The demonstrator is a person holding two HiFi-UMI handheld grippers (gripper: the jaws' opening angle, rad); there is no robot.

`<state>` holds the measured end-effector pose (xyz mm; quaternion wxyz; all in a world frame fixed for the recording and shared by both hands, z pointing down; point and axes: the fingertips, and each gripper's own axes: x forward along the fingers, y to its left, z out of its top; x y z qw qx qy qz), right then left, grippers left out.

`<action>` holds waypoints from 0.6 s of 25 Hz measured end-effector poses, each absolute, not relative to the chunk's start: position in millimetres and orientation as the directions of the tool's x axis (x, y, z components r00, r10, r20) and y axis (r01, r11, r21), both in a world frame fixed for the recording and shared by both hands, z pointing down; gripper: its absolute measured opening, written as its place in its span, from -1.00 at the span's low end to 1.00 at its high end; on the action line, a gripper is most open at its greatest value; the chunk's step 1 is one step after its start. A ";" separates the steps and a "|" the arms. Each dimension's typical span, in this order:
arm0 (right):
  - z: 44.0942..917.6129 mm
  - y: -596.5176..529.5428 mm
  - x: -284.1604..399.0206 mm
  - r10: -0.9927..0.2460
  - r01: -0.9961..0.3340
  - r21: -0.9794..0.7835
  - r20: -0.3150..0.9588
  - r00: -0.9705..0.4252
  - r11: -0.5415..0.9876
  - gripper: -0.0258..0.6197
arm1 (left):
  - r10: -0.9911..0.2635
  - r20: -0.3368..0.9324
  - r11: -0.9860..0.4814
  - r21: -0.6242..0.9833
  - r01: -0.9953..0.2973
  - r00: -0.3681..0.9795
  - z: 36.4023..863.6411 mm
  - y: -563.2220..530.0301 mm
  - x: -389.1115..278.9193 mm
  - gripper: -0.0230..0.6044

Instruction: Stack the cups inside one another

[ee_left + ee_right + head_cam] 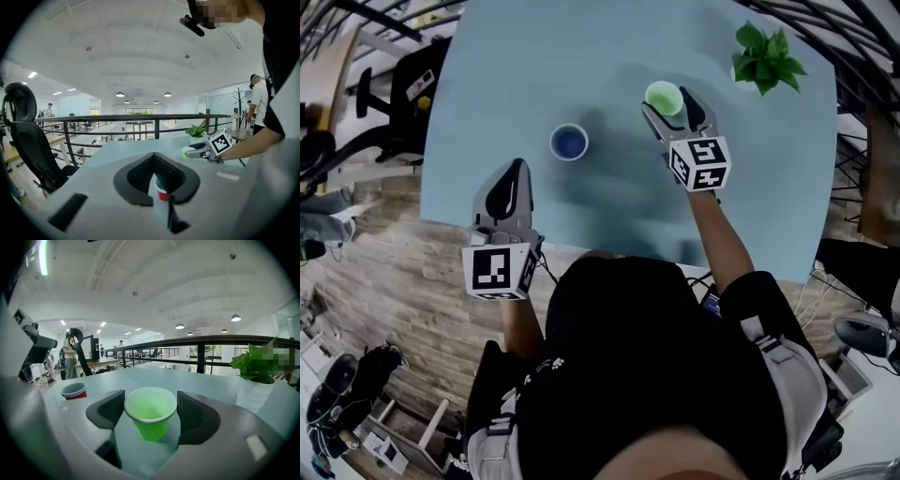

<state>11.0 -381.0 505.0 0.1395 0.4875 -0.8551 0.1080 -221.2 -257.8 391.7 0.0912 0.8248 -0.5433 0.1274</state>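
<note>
A green cup (663, 97) stands upright on the pale blue table (516, 75), to the right of centre. My right gripper (667, 103) reaches around it, and in the right gripper view the cup (150, 414) fills the gap with both pads against its rim. A red cup with a blue inside (569, 142) stands alone to its left, also upright (74, 391). My left gripper (517, 169) hovers at the table's near edge, jaws shut and empty, pointing at the red cup (161, 190), well short of it.
A potted green plant (766, 58) in a white pot sits at the table's far right corner, just beyond the green cup. A black railing (201, 341) runs behind the table. An office chair (21, 122) stands off the table's left side.
</note>
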 end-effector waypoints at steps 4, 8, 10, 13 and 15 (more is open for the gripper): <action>489.5 -370.7 2.1 -0.793 -0.846 -0.061 0.318 -0.520 0.530 0.15 | -0.878 0.291 -0.394 0.013 -0.919 0.380 389.9 -254.1 -219.4 -0.95; 475.0 -361.8 -7.6 -0.781 -0.828 -0.073 0.295 -0.551 0.557 0.15 | -0.880 0.281 -0.394 0.017 -0.919 0.382 386.2 -251.5 -216.8 -0.95; 468.8 -356.7 -12.8 -0.772 -0.817 -0.075 0.287 -0.567 0.572 0.15 | -0.882 0.273 -0.395 0.014 -0.919 0.383 382.3 -249.4 -215.4 -0.95; 458.5 -348.5 -22.9 -0.756 -0.797 -0.078 0.271 -0.596 0.599 0.15 | -0.886 0.269 -0.387 0.019 -0.922 0.377 381.5 -243.7 -217.1 -0.95; 450.9 -343.6 -31.3 -0.743 -0.781 -0.079 0.259 -0.617 0.620 0.15 | -0.890 0.258 -0.385 0.016 -0.923 0.376 377.7 -241.8 -217.4 -0.95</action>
